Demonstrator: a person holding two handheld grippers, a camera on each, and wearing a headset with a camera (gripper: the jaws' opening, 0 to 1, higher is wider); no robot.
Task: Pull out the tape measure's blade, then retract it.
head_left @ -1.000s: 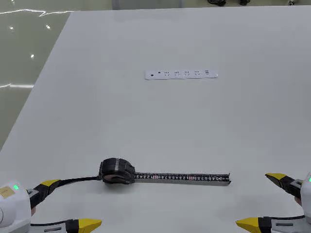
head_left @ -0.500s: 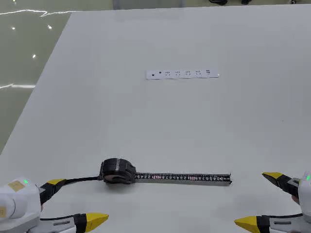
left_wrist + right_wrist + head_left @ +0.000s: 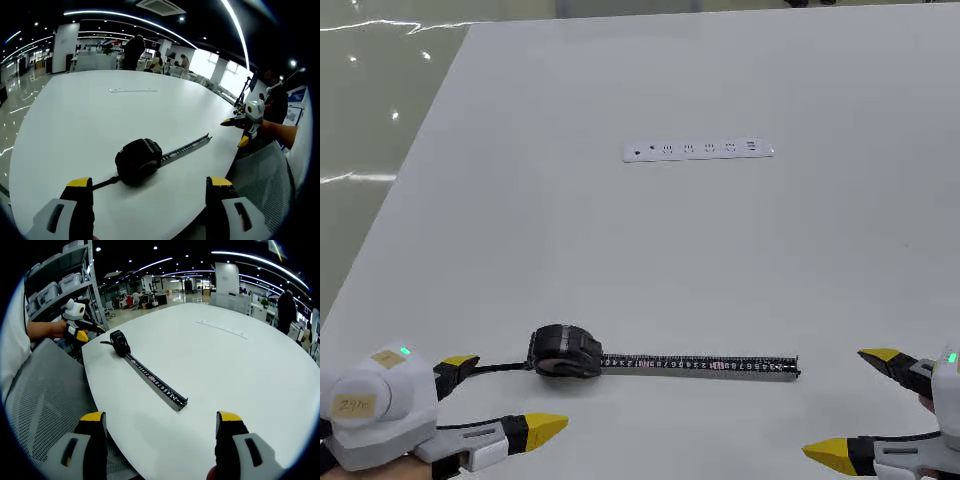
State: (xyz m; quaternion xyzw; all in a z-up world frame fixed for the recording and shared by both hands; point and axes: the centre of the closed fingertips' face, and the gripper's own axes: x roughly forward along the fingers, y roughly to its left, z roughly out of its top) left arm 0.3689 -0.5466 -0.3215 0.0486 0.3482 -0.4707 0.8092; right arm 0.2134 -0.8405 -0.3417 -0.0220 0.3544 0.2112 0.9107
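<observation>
Black tape measure (image 3: 563, 351) near desk (image 3: 670, 250) front edge, blade (image 3: 700, 365) out flat, rightward. Left gripper (image 3: 512, 392), right gripper (image 3: 845, 403): fingers spread, empty, clear of it. Step, likely: retract. Next: left steadies case, frees lock.

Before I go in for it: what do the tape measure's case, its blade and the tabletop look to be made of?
The case is black and matte with little glare, likely rubber-coated plastic. The blade is a thin, stiff dark strip with printed white and red marks, probably coated steel. The tabletop is smooth white with a faint sheen, perhaps laminate.
</observation>
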